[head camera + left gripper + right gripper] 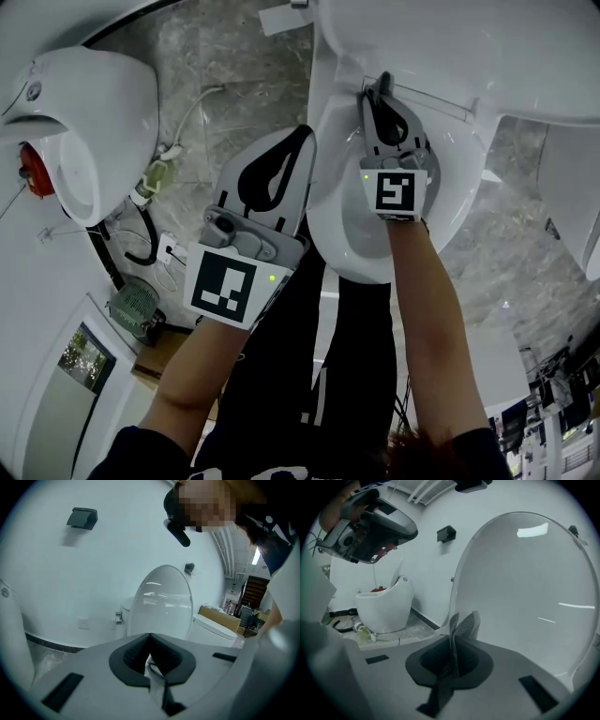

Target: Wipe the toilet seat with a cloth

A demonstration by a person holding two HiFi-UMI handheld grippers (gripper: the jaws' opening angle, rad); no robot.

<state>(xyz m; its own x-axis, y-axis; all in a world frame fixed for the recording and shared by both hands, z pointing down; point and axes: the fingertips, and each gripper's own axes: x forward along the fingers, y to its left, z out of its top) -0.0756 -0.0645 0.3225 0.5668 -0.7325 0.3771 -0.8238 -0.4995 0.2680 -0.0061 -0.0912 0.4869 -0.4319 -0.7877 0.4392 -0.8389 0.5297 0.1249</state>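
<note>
right hand-held gripper (452, 641) pinches a cloth (468, 623) beside the raised toilet lid (525, 597).

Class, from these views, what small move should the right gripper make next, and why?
Probably draw the right gripper along the toilet seat toward its front: its jaws pinch the grey cloth at the hinge end, beside the raised lid.

Cool, even light filled the room; glare streaks lay on the toilet lid (525, 597) beyond the right tool (459, 625). Tool views bulged, with black corners.
</note>
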